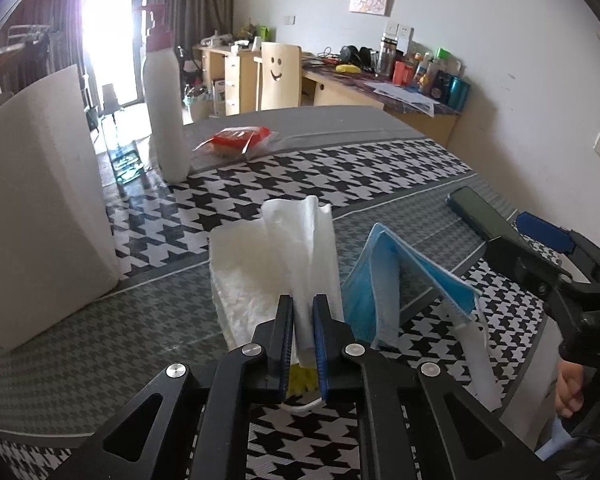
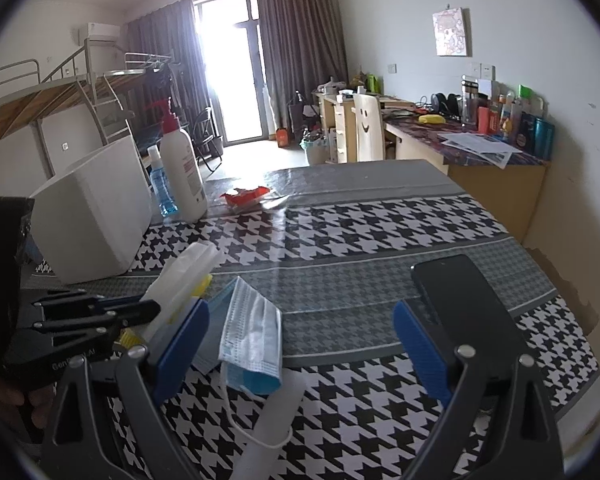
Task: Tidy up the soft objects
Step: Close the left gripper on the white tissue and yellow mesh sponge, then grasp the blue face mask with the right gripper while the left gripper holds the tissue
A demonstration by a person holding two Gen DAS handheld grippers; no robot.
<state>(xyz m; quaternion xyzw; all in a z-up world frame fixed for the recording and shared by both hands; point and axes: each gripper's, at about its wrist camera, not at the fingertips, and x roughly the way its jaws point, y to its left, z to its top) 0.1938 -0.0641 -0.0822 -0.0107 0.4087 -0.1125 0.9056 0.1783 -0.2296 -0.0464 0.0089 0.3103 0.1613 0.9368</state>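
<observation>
Left tool pinches one tissue; one mask, one phone.

On the counter we've got tissue pack left of mask, phone far right, box left, bottle and packet behind.

Lower end of the tissue pack behind the left gripper; yellow label unreadable.
</observation>
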